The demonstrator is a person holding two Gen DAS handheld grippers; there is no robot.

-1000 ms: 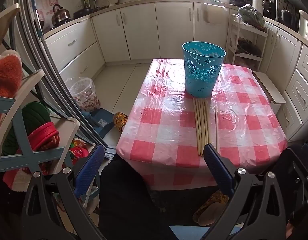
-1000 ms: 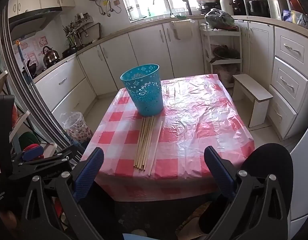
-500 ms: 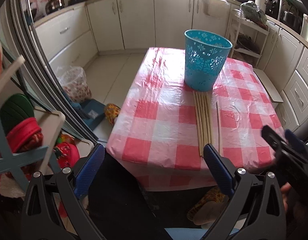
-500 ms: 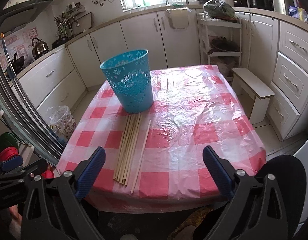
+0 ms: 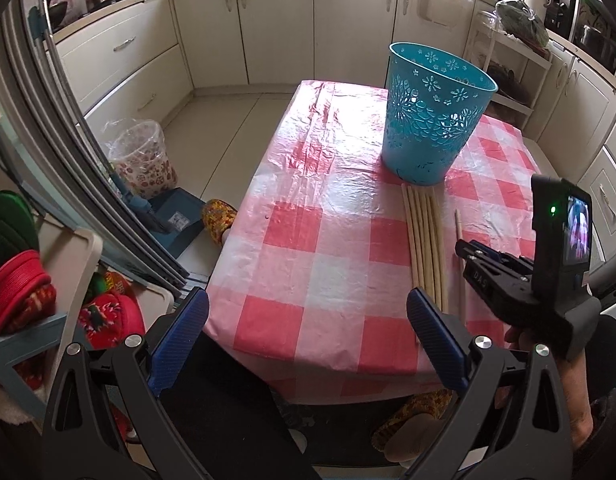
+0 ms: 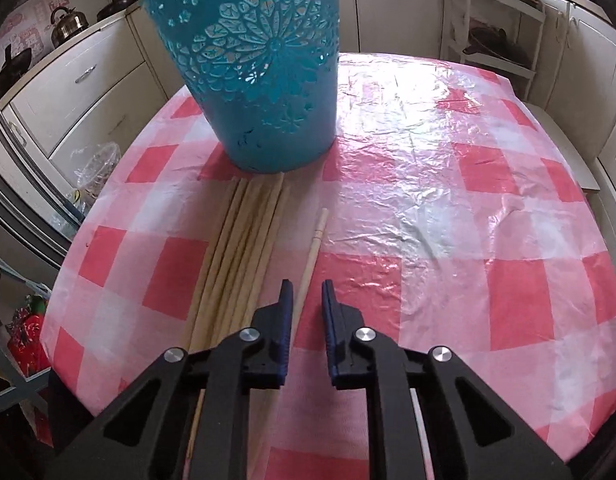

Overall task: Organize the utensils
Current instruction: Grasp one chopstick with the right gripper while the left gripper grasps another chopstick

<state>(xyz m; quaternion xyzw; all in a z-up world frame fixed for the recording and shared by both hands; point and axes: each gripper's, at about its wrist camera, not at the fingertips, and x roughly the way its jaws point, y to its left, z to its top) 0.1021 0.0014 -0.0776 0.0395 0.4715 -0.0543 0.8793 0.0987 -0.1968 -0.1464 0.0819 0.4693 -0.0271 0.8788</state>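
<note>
Chopstick (image 6: 313,246) lies alone just right of the bundle (image 6: 244,248), below the blue basket (image 6: 264,72). Right gripper (image 6: 307,300) straddles it, jaws narrowed but not yet closed — best to settle low and pinch squarely so it cannot roll. Left gripper (image 5: 308,322) hangs wide and empty. The chopstick's near end is hidden beneath the fingers.

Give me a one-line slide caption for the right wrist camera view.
Right tongs, narrowly open, straddle a lone wooden chopstick beside the chopstick bundle below a perforated turquoise plastic basket.
</note>
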